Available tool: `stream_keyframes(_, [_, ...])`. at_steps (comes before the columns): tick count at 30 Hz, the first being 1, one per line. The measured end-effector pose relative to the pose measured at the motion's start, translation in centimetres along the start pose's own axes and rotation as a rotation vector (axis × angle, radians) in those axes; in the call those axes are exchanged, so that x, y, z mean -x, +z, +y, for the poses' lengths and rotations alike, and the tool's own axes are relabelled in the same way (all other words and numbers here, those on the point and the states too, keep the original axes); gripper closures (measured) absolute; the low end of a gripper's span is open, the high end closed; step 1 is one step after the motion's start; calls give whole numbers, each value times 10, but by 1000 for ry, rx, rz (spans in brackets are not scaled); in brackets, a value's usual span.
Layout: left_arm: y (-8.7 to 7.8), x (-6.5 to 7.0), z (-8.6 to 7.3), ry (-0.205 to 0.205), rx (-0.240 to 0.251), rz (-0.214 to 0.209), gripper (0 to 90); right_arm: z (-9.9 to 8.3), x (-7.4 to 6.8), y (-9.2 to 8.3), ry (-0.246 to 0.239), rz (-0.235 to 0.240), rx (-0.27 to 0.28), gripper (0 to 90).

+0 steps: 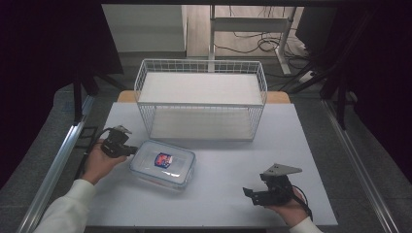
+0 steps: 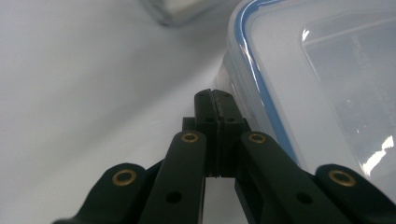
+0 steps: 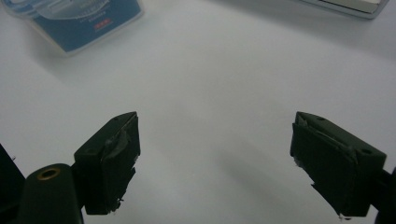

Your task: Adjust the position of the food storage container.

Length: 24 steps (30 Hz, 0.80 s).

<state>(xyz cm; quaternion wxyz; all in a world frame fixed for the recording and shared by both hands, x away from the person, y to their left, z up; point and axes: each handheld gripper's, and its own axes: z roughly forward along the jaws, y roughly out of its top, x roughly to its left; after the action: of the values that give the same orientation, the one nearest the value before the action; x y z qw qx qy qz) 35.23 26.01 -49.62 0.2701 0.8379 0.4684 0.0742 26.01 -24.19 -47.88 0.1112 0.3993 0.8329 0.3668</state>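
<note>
A clear plastic food box [image 1: 163, 164] with a blue-sealed lid and a red and blue label lies on the white table, left of centre. My left gripper [image 1: 130, 151] sits at the box's left end, its jaws shut with nothing between them, the tips beside the box's rim [image 2: 243, 70]. In the left gripper view the left gripper [image 2: 213, 95] has its fingers pressed together. My right gripper [image 1: 248, 193] rests near the table's front right, jaws wide open over bare table [image 3: 215, 140]. The box's corner [image 3: 74, 18] appears at the top left of the right gripper view.
A white wire two-tier rack [image 1: 201, 99] stands at the back centre of the table [image 1: 291, 145]. Metal rails run along both sides of the table. Desk legs and cables lie on the floor beyond.
</note>
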Motion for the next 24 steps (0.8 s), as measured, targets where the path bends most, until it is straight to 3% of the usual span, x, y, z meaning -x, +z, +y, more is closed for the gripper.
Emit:
stream_keyframes(12, [9,48,-4,60,-10,-110,900,0,-1,0,0,-2,-1,163])
stream_keyframes(17, [11,61,-6,76,-7,-158,900,0,0,0,-1,-3,-5,162])
stream_keyframes(24, [12,74,-8,88,0,-189,900,0,1,0,1,-6,-3,162])
